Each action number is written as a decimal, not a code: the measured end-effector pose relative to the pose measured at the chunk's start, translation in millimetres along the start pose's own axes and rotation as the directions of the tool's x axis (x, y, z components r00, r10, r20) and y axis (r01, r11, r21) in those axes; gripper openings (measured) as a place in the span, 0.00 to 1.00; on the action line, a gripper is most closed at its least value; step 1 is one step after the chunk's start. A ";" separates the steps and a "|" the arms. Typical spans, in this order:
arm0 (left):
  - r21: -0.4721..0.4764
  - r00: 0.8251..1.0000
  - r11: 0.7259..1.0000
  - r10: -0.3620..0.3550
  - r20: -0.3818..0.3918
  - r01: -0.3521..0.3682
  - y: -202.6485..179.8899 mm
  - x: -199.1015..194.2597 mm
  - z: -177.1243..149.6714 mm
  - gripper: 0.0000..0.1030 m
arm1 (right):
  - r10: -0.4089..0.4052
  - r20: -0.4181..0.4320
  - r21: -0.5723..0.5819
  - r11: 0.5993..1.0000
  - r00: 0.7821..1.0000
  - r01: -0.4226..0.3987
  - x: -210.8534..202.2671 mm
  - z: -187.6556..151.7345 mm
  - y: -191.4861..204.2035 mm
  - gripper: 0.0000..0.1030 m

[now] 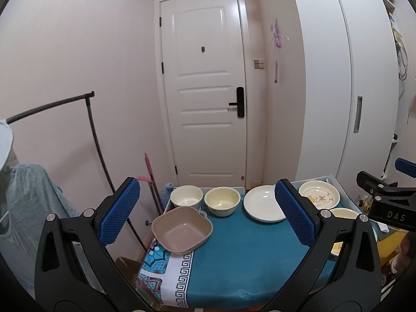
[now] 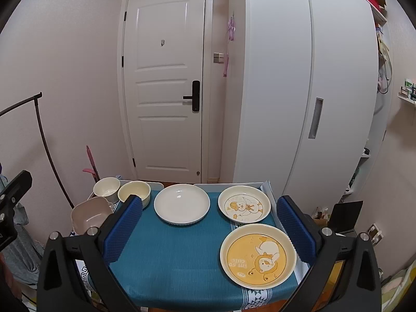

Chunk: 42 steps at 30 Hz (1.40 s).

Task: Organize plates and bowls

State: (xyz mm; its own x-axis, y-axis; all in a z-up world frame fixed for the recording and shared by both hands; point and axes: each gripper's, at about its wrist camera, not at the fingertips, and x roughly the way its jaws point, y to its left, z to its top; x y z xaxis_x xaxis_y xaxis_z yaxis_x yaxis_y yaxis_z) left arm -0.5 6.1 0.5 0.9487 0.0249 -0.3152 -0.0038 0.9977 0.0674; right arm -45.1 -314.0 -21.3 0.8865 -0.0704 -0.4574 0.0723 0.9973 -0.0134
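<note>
On the blue-clothed table (image 1: 247, 254) (image 2: 176, 254) stand a pink square bowl (image 1: 182, 228) (image 2: 88, 214), a white bowl (image 1: 186, 196) (image 2: 106, 189), a cream bowl (image 1: 222, 201) (image 2: 134, 193), a plain white plate (image 1: 264, 206) (image 2: 182, 204), a white duck plate (image 1: 319, 197) (image 2: 244, 204) and a yellow bear plate (image 2: 258, 255), partly hidden in the left wrist view (image 1: 343, 213). My left gripper (image 1: 206, 213) is open and empty above the table's near side. My right gripper (image 2: 209, 228) is open and empty, the yellow plate between its fingers' line of sight.
A white door (image 1: 205, 85) and a white wardrobe (image 1: 338, 91) stand behind the table. A black clothes rack (image 1: 91, 140) with grey clothing (image 1: 26, 208) is at the left. Clutter lies on the floor at the right (image 2: 345, 215).
</note>
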 end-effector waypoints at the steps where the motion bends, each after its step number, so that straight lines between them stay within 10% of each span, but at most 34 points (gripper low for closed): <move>1: 0.000 1.000 1.000 0.000 -0.001 0.000 -0.6 0.5 0.1 1.00 | 0.000 -0.001 -0.002 1.000 1.000 0.000 0.4 0.2 0.7 1.00; 42: -0.020 1.000 1.000 0.006 -0.005 -0.006 11.7 6.1 -0.7 1.00 | 0.002 -0.002 -0.011 1.000 1.000 -0.002 6.2 -0.9 8.3 1.00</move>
State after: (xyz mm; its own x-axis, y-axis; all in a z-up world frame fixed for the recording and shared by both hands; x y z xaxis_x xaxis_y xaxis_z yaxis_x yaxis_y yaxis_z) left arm 5.1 17.9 -1.3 0.9470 0.0310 -0.3197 -0.0155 0.9986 0.0507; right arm -39.4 -306.2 -25.0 0.8857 -0.0688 -0.4591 0.0658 0.9976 -0.0226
